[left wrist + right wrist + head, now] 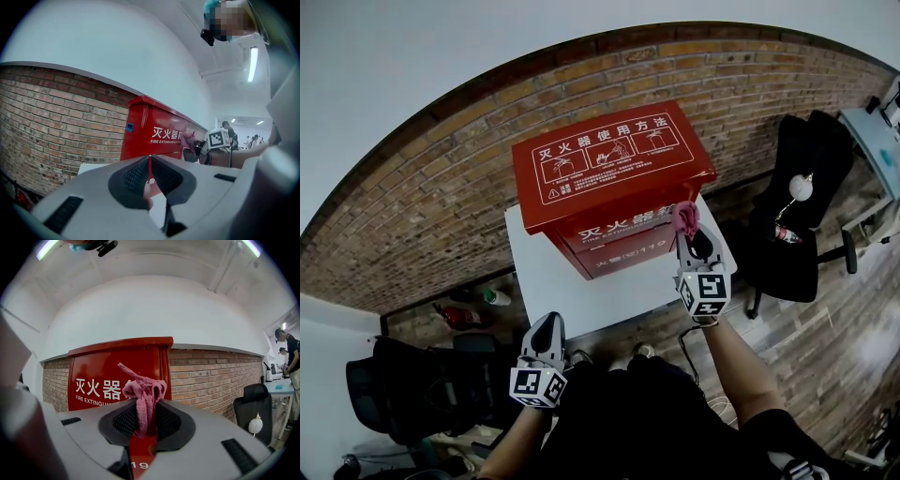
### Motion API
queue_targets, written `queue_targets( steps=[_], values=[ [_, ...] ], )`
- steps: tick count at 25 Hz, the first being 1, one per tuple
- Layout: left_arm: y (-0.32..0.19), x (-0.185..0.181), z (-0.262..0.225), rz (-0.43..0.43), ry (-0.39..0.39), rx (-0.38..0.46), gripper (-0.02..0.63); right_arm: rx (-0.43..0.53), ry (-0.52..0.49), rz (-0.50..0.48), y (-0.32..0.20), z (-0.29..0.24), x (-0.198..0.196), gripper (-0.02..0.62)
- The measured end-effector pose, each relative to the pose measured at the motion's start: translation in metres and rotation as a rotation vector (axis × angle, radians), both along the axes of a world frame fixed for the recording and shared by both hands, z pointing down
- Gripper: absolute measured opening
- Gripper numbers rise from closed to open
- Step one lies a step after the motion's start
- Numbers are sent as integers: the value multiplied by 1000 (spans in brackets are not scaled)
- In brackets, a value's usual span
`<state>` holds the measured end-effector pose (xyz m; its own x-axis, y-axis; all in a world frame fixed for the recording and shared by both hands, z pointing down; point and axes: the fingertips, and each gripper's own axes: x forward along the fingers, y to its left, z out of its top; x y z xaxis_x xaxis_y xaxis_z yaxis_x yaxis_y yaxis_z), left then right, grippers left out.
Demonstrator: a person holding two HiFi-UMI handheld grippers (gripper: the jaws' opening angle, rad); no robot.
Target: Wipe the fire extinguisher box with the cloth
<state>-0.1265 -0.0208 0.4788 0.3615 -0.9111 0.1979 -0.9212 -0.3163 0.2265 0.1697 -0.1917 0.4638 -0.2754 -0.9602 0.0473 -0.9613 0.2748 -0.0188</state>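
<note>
A red fire extinguisher box point(609, 183) with white print stands on a white table point(553, 277) against the brick wall. My right gripper point(689, 236) is shut on a pink cloth point(685, 217), which is bunched above the jaws and held at the box's front face, near its right end. In the right gripper view the pink cloth point(143, 397) hangs pinched between the jaws with the box point(110, 376) just behind. My left gripper point(546, 337) is low at the table's near edge, jaws shut and holding nothing; its view shows the box point(159, 136) ahead.
A black office chair point(797, 202) stands right of the table, with a desk corner point(877, 141) behind it. On the floor to the left lie a red extinguisher point(461, 317) and a small bottle point(496, 297). Dark bags point(412, 384) sit at the lower left.
</note>
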Motion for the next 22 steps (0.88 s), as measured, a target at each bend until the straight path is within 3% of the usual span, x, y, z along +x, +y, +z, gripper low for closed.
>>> queue_targets(
  steps=[22],
  values=[
    [-4, -24, -2, 8, 12, 5, 34, -4, 36, -33, 8, -2, -42, 89]
  ],
)
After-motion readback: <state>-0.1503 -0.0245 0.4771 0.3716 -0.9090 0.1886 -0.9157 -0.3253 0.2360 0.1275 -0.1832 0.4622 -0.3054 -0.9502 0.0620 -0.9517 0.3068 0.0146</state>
